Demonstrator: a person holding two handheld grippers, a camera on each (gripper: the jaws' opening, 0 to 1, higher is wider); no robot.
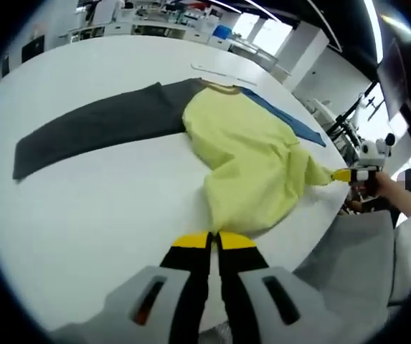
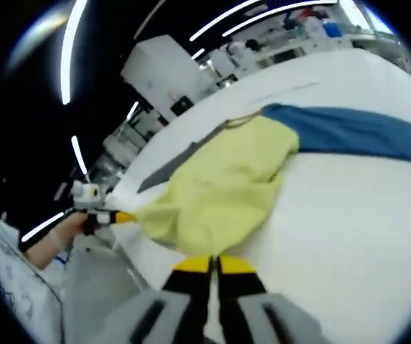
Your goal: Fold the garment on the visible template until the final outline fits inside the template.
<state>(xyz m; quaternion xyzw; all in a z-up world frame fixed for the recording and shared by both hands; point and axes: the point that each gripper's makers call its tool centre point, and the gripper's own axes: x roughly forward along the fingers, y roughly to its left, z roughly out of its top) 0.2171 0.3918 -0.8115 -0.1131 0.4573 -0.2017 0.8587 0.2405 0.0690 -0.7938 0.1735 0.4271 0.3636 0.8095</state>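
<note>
Tongs (image 1: 214, 240) (image 2: 213, 264) pinch garment (image 1: 252, 161) edges (both).

Bare table (image 1: 105, 215) open; yellow garment (image 1: 248, 165) bunched beside edge.

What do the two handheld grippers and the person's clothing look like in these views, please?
The left gripper and the right gripper look alike: two black jaws tipped in yellow, rising from pale grey housings with dark slots. One slot on the left housing shows an orange mark. Seen from afar, each carries a white-and-black block behind its yellow tip. The person's sleeve is white with dark printed markings.
</note>
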